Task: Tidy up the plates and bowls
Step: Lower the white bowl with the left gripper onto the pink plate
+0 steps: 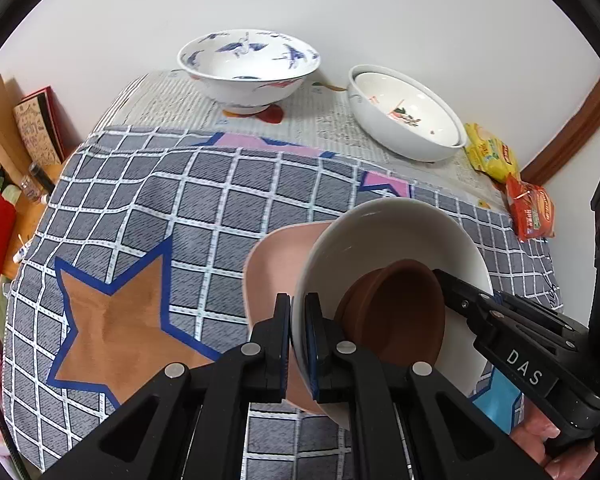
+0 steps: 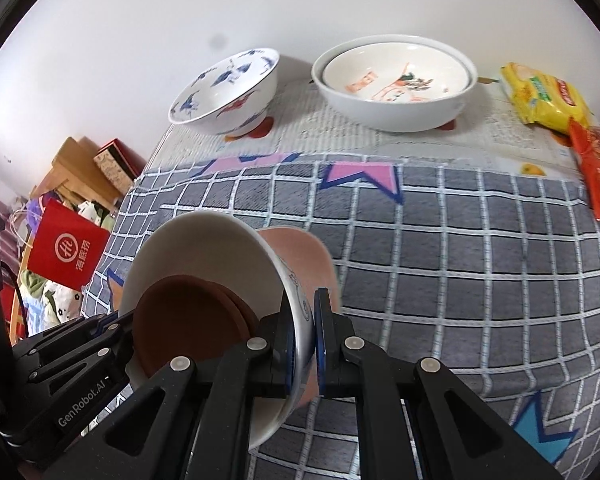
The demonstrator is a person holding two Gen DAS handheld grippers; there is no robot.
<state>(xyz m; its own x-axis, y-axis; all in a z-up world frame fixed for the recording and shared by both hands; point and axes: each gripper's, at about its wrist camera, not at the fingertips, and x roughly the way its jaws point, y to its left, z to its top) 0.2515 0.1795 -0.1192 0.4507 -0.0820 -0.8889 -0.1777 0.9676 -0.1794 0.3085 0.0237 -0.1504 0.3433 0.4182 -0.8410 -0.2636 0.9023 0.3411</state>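
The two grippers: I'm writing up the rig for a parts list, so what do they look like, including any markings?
Both the left gripper and the right gripper are matte black, built from angular linkage arms with cut-out windows and round silver pivot pins. Their flat fingers carry blue pads on the inner faces. White lettering reads "DAS" on the right gripper's body and "GenRobot.AI" on the left's. No cables or sleeves show.

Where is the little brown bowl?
The brown bowl sits inside the white bowl, which both grippers hold by its rim above the checked cloth, low in both wrist views.
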